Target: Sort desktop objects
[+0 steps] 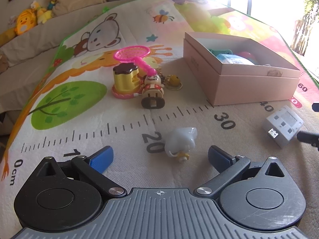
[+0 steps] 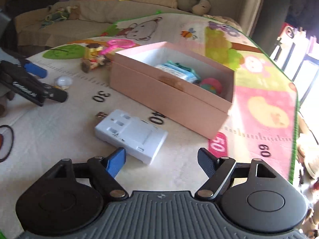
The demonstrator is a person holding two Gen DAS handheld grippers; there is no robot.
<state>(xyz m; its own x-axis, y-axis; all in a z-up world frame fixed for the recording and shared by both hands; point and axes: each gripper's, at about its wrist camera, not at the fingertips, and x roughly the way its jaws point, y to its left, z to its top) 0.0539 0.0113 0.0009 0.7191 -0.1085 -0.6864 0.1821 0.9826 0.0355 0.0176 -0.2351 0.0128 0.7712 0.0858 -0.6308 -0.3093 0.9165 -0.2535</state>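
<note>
- The white rigid plastic charger block (image 2: 131, 135) is judged light and slippery; its long sides are best gripped.
- Both the left gripper (image 1: 159, 157) and right gripper (image 2: 161, 159) are held wide, empty.

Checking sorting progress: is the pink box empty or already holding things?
Holding things: the open pink box shows a blue packet and a pink-green toy inside.

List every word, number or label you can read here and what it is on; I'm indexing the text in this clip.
"0cm", "20", "30", "60": ruler printed on the play mat.
"40", "50" on a pink patch: same ruler.
White lettering on the left gripper: blurred, unreadable.
Mark on the pink box side: too faint.
Blue packet in the box: print too small.
</note>
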